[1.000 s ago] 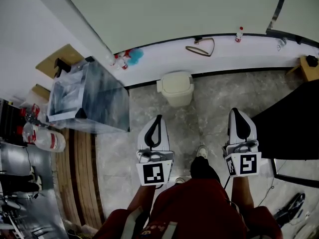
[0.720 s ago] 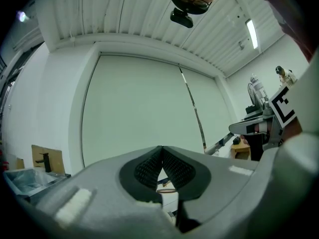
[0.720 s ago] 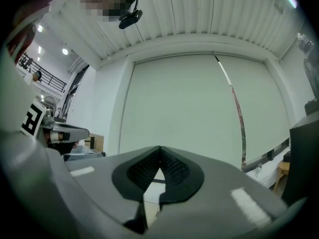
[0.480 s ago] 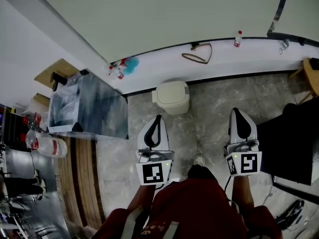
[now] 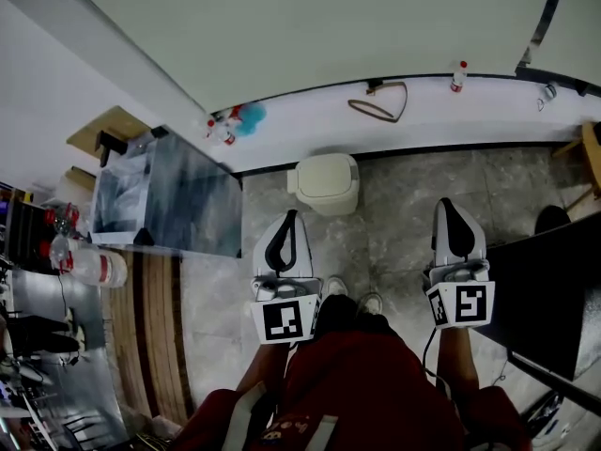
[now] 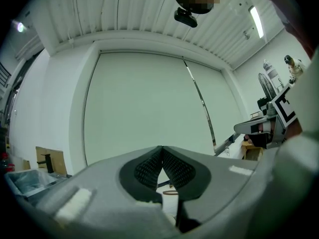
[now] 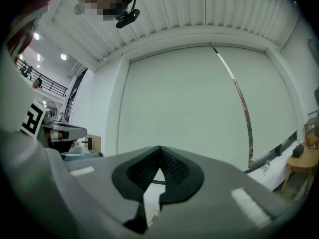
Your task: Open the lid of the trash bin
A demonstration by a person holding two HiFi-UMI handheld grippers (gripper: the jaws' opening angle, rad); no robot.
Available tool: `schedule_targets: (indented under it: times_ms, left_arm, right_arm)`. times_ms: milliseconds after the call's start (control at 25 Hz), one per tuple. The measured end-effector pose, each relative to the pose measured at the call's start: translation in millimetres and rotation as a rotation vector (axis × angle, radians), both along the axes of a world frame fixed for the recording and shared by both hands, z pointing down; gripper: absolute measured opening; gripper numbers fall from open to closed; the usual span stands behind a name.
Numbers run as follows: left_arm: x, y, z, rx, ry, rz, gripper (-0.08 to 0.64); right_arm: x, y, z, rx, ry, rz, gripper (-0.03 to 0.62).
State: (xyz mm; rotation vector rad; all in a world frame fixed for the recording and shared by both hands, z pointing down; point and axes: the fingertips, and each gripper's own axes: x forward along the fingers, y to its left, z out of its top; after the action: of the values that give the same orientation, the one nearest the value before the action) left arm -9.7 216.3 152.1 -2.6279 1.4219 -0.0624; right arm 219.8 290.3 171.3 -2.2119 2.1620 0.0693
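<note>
Trash bin (image 5: pixel 326 182), cream plastic with its lid (image 5: pixel 325 169) down, stands on the stone floor (image 5: pixel 399 205) against the foot of the pale wall (image 5: pixel 329 36). It is at about twelve o'clock from the left gripper (image 5: pixel 292 216) and ten o'clock from the right gripper (image 5: pixel 449 203), well apart from both. Both tongs are pressed together with nothing between them, and they point level at the wall rather than down at the bin. The likely trouble is the bin itself: it looks light and stands free, so a push on the lid from the front could slide it along the wall or tip it instead of opening it. Shut tips may also skid off the smooth lid, and how the lid is hinged cannot be told. The bin's inside is hidden under the lid. A clear plastic box (image 5: pixel 164 191) sits at nine to ten o'clock from the left gripper, apparently lined with a clear bag; what it holds cannot be made out.
</note>
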Motion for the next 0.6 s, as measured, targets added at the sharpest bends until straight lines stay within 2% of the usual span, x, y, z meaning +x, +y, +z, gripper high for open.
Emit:
schedule_targets:
  times_ms: [280,600]
  left_arm:
    - [-13,-31,20,-0.02,0.028,-0.032,0.003]
    - [-41,-91,38,-0.042,0.045,-0.11,0.003]
  right_arm:
    - [-17,-41,10,-0.024,0.033,-0.043,0.0]
    - [-50,-123,13,-0.05,0.072,-0.141,0.0]
